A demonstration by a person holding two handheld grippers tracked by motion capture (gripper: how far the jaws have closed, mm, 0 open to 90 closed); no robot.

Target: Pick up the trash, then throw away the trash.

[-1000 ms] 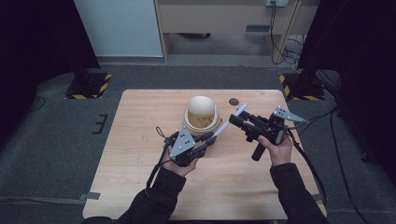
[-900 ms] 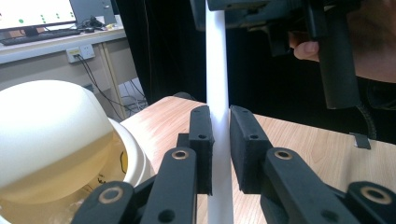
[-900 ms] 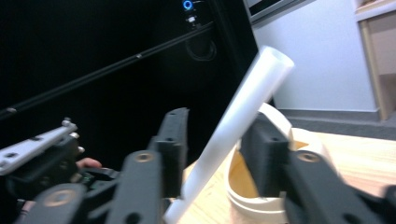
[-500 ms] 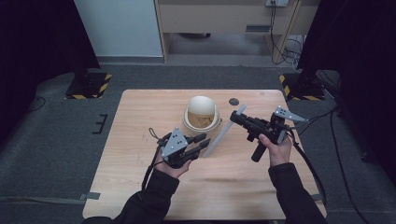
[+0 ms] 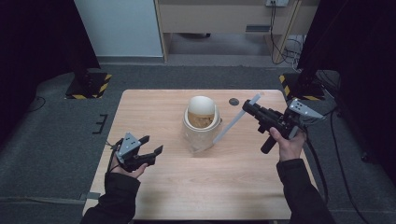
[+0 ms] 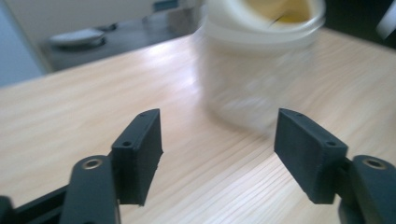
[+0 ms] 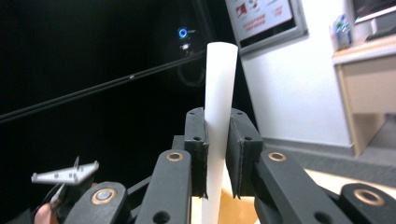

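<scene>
On the wooden table (image 5: 159,112) ringed by grey floor (image 5: 56,126), 1 cup (image 5: 201,123) stands.

The cup (image 6: 261,60) is blurred and cut off by the top edge; the strip's (image 7: 217,116) lower end is hidden behind the jaws.

Table (image 5: 224,186) pale matt wood, visible grain; cup (image 5: 201,122) cream, smooth; fingers (image 6: 140,154) matt black plastic.

Wooden table (image 5: 163,107) carries a white container (image 5: 201,126) and perhaps a dark disc (image 5: 234,101)
</scene>
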